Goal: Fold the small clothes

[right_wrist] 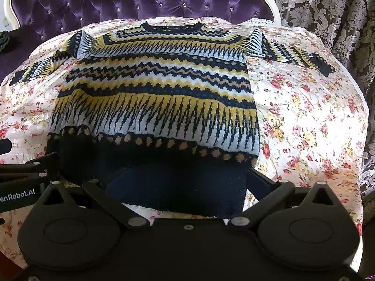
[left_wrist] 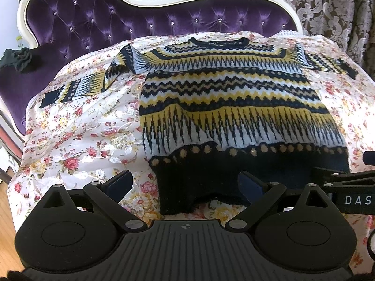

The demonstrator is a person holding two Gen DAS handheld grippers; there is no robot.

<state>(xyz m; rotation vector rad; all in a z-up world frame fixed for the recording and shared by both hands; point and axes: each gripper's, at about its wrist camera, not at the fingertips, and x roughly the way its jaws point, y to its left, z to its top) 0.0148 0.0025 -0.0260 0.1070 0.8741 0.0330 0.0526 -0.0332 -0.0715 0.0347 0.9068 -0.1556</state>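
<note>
A small knitted sweater [left_wrist: 225,89] with navy, yellow and white zigzag bands lies flat on a floral cloth, sleeves spread out to both sides. It also shows in the right wrist view [right_wrist: 159,86]. My left gripper [left_wrist: 185,183] is open, its fingers standing either side of the navy hem's left corner. My right gripper [right_wrist: 182,185] is open around the hem's right part, the dark hem lying between its fingers. The right gripper's body [left_wrist: 346,182] shows at the right edge of the left wrist view.
The floral cloth [left_wrist: 77,135] covers a seat with a purple tufted back [left_wrist: 117,23] in a white frame. A dark cloth bundle [left_wrist: 16,58] lies at the far left. Patterned curtains [right_wrist: 328,11] hang behind on the right.
</note>
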